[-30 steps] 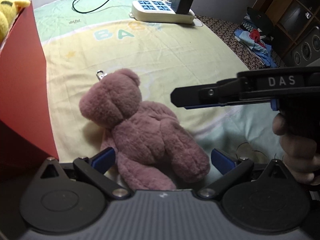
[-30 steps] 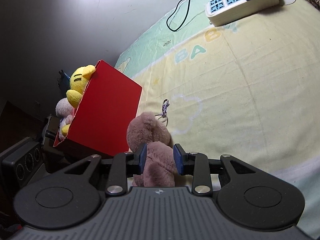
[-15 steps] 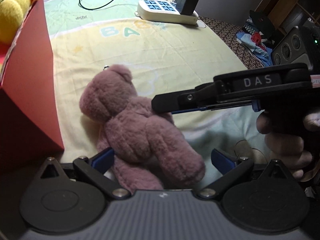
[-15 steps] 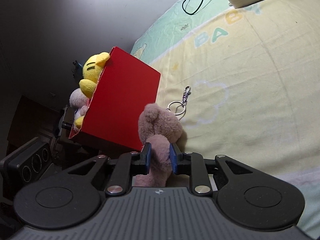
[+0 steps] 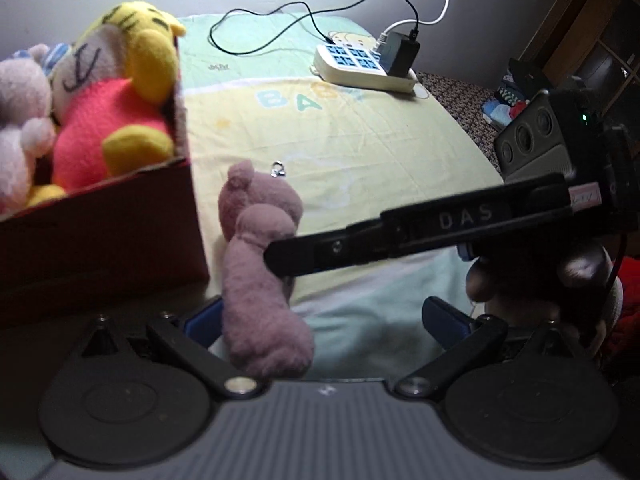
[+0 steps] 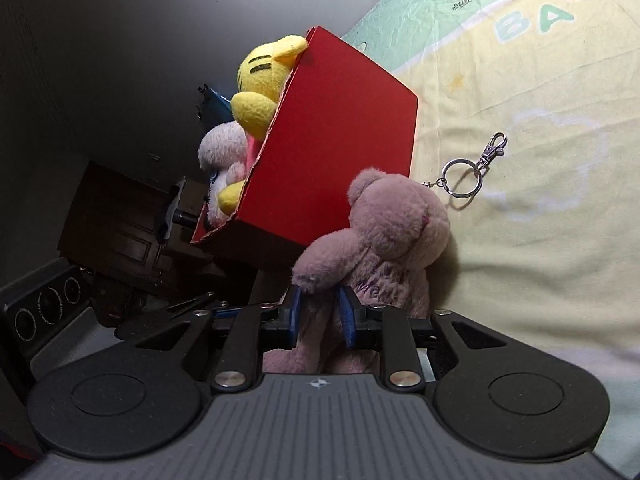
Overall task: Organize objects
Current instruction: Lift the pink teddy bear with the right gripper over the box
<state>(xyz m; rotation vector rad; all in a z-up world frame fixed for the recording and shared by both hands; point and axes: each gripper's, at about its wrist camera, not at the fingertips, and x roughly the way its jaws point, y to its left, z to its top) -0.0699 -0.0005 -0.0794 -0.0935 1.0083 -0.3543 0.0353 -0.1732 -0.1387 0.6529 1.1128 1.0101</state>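
Right gripper [image 6: 318, 312]: jaws narrow, blue pads pressed on the body of the pink teddy bear [image 6: 384, 240]; seen from the left wrist view it reaches in from the right side, its black finger tip against the bear's middle
Left gripper [image 5: 320, 316]: jaws wide, nothing gripped; the bear's lower body hangs just beside its left blue pad, whether touching I cannot tell
Pink teddy bear: held upright, head up, just beside the outer wall of the red box [image 6: 340, 152]; key ring and clasp [image 6: 472, 168] trail from its head onto the bed sheet [image 6: 540, 260]
Red box: stands on the bed, near its edge; filled with a yellow and red plush [image 5: 120, 92] and a pale pink plush [image 5: 20, 120]
Bed sheet: yellow and green, printed "BABY"
Power strip [image 5: 360, 68]: at the far end of the bed, black adapter plugged in; black cable loops beside it
Hand [image 5: 560, 280]: wrapped around the right gripper's handle
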